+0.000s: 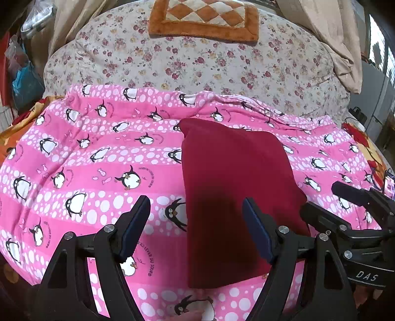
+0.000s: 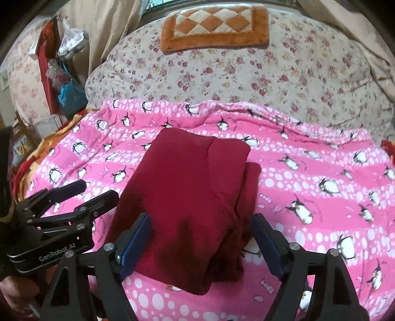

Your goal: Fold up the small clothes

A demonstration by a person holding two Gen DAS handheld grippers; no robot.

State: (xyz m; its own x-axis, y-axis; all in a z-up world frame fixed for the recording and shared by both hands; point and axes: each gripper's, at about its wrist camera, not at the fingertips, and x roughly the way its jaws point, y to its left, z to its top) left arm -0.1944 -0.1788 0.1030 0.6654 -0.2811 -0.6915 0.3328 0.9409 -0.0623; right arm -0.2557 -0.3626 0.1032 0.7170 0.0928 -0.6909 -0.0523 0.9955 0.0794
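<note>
A dark red garment (image 1: 229, 182) lies folded into a long rectangle on the pink penguin blanket (image 1: 98, 153). It also shows in the right wrist view (image 2: 187, 192), with a second folded layer along its right side. My left gripper (image 1: 196, 217) is open and empty, its jaws wide apart above the garment's near left part. My right gripper (image 2: 201, 234) is open and empty, its jaws straddling the garment's near end from above. The right gripper also shows at the right edge of the left wrist view (image 1: 345, 195), and the left gripper at the left of the right wrist view (image 2: 93, 192).
A floral quilt (image 1: 197, 61) lies bunched behind the pink blanket, with an orange checked cushion (image 1: 205, 19) on top. Bags and clutter (image 2: 66, 84) stand at the far left beside the bed. A beige curtain (image 1: 333, 37) hangs at the right.
</note>
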